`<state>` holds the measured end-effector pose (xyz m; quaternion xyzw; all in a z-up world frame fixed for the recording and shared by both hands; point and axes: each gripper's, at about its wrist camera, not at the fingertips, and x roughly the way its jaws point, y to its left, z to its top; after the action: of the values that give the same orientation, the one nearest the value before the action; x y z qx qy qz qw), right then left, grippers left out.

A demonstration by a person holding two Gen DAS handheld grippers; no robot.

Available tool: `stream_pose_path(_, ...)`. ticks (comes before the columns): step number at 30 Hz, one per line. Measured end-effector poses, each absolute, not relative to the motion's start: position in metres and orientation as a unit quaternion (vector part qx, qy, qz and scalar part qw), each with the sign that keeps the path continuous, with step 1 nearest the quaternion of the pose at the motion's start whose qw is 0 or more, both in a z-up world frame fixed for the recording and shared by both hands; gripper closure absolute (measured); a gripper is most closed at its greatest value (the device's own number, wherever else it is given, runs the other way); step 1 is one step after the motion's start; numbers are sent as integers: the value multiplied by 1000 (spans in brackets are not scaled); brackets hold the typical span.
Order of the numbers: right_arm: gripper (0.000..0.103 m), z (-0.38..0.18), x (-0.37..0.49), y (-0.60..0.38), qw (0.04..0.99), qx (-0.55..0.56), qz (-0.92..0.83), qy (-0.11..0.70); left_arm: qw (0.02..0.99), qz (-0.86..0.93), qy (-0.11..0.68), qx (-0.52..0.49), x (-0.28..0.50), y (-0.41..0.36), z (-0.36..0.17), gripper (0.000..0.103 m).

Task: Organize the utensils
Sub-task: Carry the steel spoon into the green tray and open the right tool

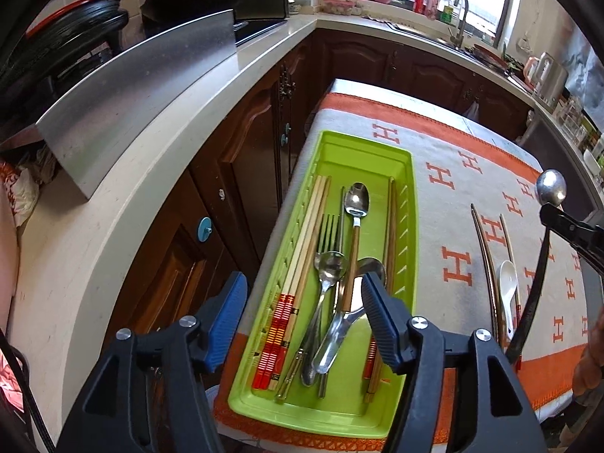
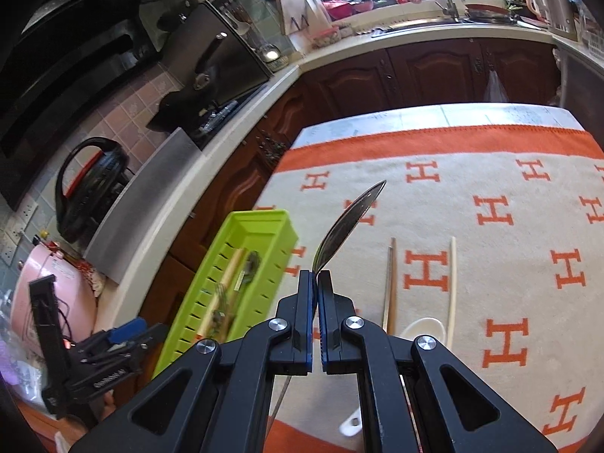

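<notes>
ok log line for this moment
left gripper: open over green tray | right gripper: shut on metal spoon, lifted | cloth: white spoon, chopsticks left

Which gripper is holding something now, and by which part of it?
The right gripper is shut on a metal spoon, gripping its handle just below the bowl. The left gripper is open and holds nothing.

left gripper (image 1: 302, 324) built in black plastic, blue ribbed pads (image 1: 226, 317) fitted, silver screws (image 1: 419, 322) at pivots, right gripper (image 2: 315, 277) matched, black cable (image 1: 528, 298) attached
</notes>
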<state>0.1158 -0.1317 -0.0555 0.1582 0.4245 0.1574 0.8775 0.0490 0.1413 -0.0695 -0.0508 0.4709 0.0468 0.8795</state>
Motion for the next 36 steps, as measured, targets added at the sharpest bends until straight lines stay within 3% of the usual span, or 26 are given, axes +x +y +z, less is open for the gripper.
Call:
stream_pose_path(10, 101, -12, 113, -76, 871, 156, 220, 412, 879, 78, 464, -75, 42, 166, -74, 38)
stream_pose_path(17, 101, -11, 121, -29, 858, 144, 247, 426, 877, 110, 460, -86, 39, 185, -81, 36)
stream_pose_path(36, 100, -115, 165, 49, 832, 49, 216, 508, 866, 141, 467, -111, 42, 214, -103, 36)
